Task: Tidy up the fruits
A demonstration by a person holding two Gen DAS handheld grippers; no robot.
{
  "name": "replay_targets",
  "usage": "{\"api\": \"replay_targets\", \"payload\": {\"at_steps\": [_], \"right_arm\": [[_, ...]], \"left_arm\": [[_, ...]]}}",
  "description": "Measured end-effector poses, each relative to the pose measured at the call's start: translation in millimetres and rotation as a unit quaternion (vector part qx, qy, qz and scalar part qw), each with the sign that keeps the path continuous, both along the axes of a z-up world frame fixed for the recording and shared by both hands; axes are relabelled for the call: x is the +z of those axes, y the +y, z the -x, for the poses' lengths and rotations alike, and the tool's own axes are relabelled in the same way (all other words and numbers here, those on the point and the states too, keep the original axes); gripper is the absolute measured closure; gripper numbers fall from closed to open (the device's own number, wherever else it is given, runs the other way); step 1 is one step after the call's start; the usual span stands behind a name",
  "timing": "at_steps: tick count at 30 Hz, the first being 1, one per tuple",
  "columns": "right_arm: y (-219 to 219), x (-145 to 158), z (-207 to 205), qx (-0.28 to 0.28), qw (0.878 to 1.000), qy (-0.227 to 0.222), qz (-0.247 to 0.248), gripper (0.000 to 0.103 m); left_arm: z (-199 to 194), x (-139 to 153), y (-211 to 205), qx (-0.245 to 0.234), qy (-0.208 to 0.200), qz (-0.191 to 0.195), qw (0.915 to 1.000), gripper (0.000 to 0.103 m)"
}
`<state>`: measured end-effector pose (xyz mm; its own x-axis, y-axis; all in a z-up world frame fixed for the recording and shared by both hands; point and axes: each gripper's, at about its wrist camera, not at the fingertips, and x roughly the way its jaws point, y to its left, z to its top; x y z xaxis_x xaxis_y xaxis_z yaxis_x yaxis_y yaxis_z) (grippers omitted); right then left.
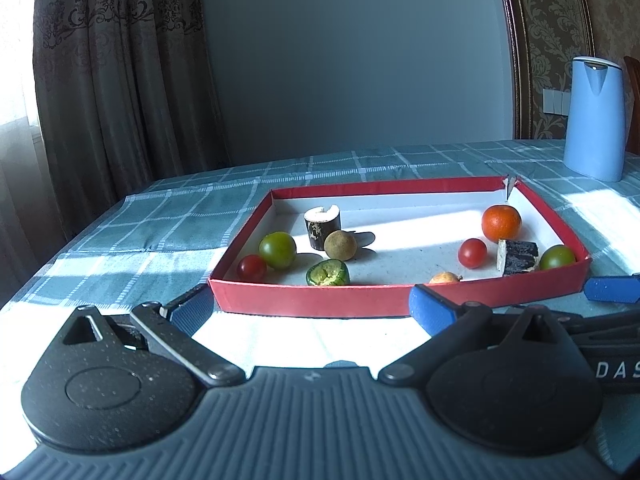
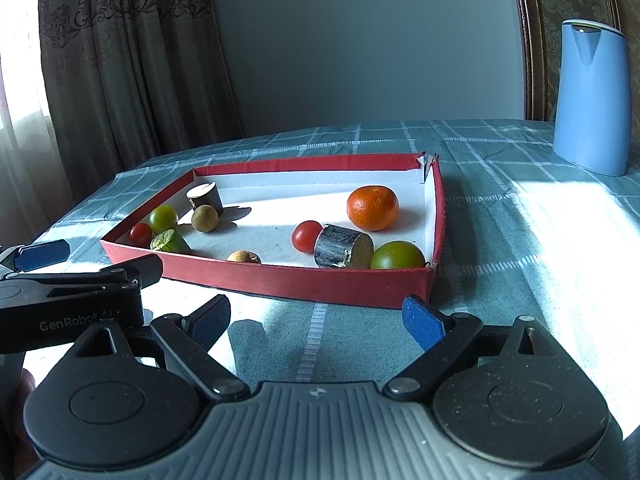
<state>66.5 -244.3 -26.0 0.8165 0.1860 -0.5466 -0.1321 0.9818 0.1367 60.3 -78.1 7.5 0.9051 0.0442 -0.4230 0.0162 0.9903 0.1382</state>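
A red-walled shallow box [image 1: 312,300] [image 2: 320,284] lies on the checked tablecloth. Inside are an orange [image 1: 501,222] [image 2: 373,207], two red cherry tomatoes [image 1: 251,267] [image 1: 472,253], two green tomatoes [image 1: 277,249] [image 1: 557,257], a brown longan [image 1: 340,245], a cut green piece [image 1: 328,273], two dark sugarcane pieces [image 1: 322,227] [image 1: 517,257] and a small tan fruit [image 1: 445,278]. My left gripper [image 1: 310,306] is open and empty in front of the box's near wall. My right gripper [image 2: 318,320] is open and empty in front of the box's near right corner.
A light blue jug [image 1: 595,118] [image 2: 591,98] stands at the back right of the table. Curtains hang at the left, a grey wall behind. The table's left edge is near the box. The left gripper [image 2: 60,276] shows at the left of the right wrist view.
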Motion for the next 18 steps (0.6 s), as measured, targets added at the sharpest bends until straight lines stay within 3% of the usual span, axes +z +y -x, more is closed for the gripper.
{"api": "replay_targets", "payload": {"at_steps": [9,18], "right_arm": [[0.1,-1.4,-1.1,-0.001,1.0,0.005,-0.002,0.01],[0.7,-2.6,-2.3,-0.002,1.0,0.009,-0.001,0.01]], "left_arm": [[7.7,2.0,-5.4,0.011,-0.027,-0.026,0.9993,0.0],[7.8,1.7,-4.8,0.013,-0.026,-0.027,0.9992,0.0]]}}
